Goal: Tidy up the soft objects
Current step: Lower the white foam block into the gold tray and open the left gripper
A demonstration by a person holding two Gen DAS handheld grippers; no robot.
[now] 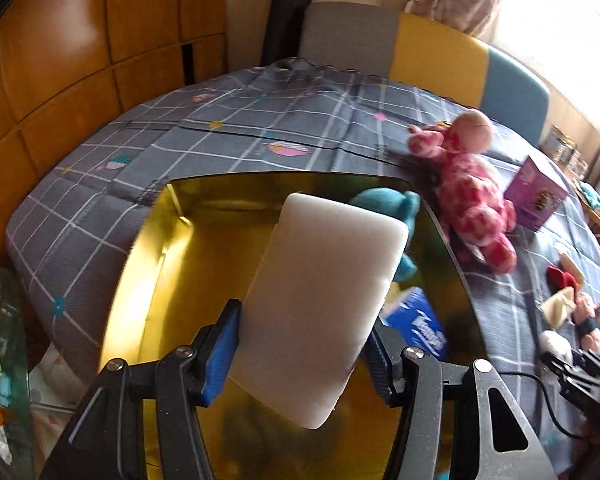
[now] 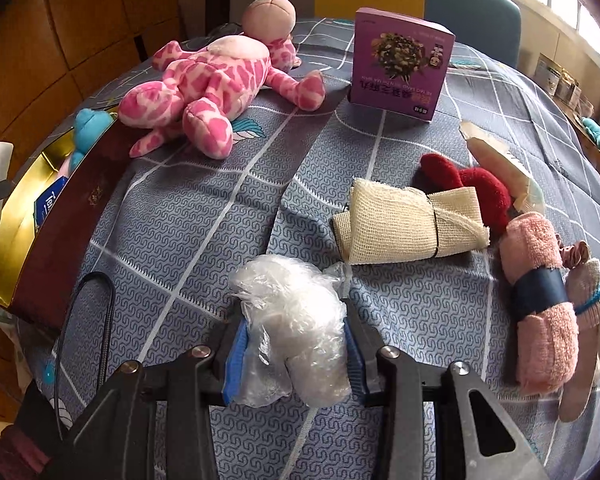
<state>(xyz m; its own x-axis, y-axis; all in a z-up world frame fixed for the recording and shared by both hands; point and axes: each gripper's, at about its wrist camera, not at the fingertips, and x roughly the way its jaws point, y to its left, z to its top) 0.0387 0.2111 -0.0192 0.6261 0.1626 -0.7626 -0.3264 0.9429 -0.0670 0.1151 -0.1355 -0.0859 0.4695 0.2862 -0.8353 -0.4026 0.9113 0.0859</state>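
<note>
My left gripper is shut on a white foam sponge, held above the open gold-lined box. Inside the box lie a blue plush toy and a blue tissue pack. My right gripper is shut on a crumpled clear plastic bag, low over the bedspread. A pink spotted plush toy lies beside the box. A cream mesh cloth roll, a red plush piece and a rolled pink towel lie to the right.
A purple carton stands upright behind the soft things. A black cable loops near the box's corner. The grey checked bedspread covers the surface. A wooden cabinet stands at the left, cluttered shelves at the right.
</note>
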